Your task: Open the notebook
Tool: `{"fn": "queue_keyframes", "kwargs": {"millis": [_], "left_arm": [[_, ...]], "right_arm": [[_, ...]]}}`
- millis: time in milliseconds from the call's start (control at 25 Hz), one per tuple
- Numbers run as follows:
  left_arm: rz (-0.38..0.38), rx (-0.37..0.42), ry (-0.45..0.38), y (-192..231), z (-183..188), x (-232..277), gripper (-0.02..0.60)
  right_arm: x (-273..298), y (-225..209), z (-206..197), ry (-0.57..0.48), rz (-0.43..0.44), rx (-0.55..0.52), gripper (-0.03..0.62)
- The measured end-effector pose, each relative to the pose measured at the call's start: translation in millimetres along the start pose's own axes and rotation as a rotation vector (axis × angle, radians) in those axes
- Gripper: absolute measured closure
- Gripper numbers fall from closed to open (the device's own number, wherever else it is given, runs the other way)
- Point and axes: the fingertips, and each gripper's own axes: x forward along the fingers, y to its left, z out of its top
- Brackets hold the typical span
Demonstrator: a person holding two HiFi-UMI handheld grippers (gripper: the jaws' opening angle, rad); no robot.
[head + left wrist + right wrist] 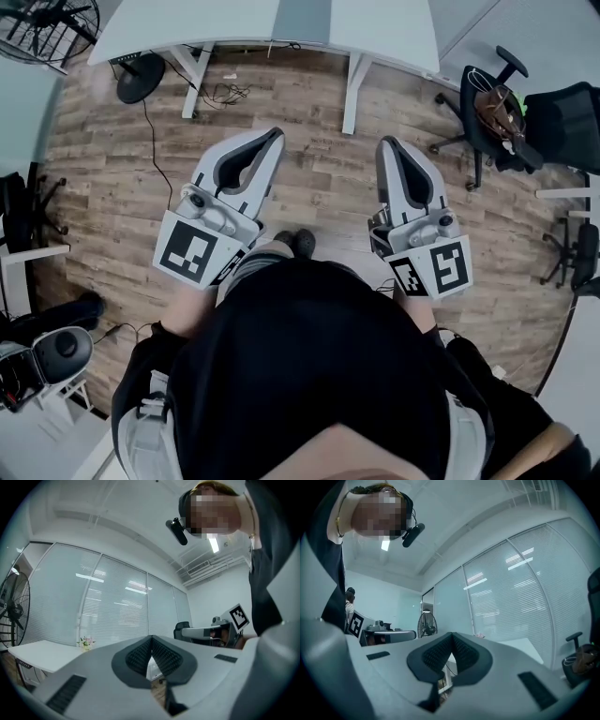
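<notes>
Left gripper and right gripper are both shown pressed together at the tips. Nothing is caught between the ribbed pads in either gripper view, and only room background is seen beyond them. No notebook is found in any view, neither on the wooden floor below nor on the visible part of the white desks ahead. Its place therefore cannot be given, and the task is judged not yet begun.

Several things could go wrong from here. Should the notebook be approached with the jaws closed as they are, the cover could only be nudged. The book would then likely be slid along its surface instead of being opened, so the jaws would have to be spread first. Since the book is unseen, a reach could be misdirected. A desk edge, or the office chair at the right, could be struck by a gripper swung without a look.

Both grippers are held roughly level in front of the torso, side by side and well apart, pointed away from the body toward the desks. Their marker cubes are seen nearest the body, and the hands beneath are mostly hidden. The left gripper is angled slightly inward toward the right one.
</notes>
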Motion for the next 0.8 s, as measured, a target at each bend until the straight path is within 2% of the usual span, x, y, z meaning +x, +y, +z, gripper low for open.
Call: {"fn": "queue_keyframes", "kwargs": {"millis": [200,440,680,800], "left_arm": [[0.011,-0.010,-0.019,-3.8,3.0,3.0,0.571],[0.032,0.000,0.028,-3.6,-10.6,-3.9,0.571],[0.029,-0.004,0.018,8.3,-7.8,5.7,0.571],[0.019,-0.002,-0.025,19.2,-1.3,16.3,0.571]], "right_arm": [[-1.1,-7.3,0.8,-0.004,0.006,0.000,0.591],[2.8,-1.8,-5.2,0.008,0.031,0.011,0.591],[12.3,-11.0,-4.8,0.001,0.011,0.004,0.591],[21.2,-14.2,-6.9,0.002,0.004,-0.004,0.591]]}}
